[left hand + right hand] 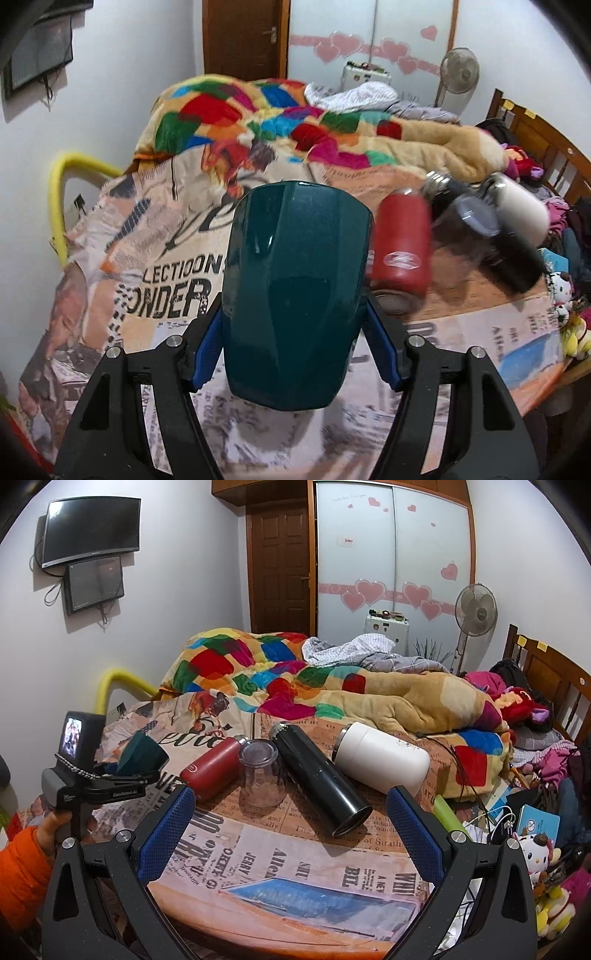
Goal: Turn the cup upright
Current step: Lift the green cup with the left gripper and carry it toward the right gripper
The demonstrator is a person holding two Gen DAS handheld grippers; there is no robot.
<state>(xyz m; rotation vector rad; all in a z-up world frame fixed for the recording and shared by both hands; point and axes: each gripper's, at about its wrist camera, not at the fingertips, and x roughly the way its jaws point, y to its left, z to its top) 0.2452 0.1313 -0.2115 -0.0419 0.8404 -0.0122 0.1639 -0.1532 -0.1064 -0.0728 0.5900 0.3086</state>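
Observation:
My left gripper (pixel 295 317) is shut on a dark teal cup (pixel 293 291) and holds it above the newspaper-print cloth. The cup fills the middle of the left wrist view; which end faces up I cannot tell. In the right wrist view the same cup (pixel 142 757) sits tilted in the left gripper (pixel 122 775) at the far left, held by a hand in an orange sleeve. My right gripper (pixel 290 805) is open and empty, low over the round table (pixel 258 919).
On the table lie a red bottle (pixel 214 768), a black flask (pixel 317 779) and a white flask (pixel 382 758). A clear glass (pixel 260 775) stands mouth down between them. A bed with a colourful quilt (pixel 266 675) is behind. Clutter and toys (pixel 535 853) are at right.

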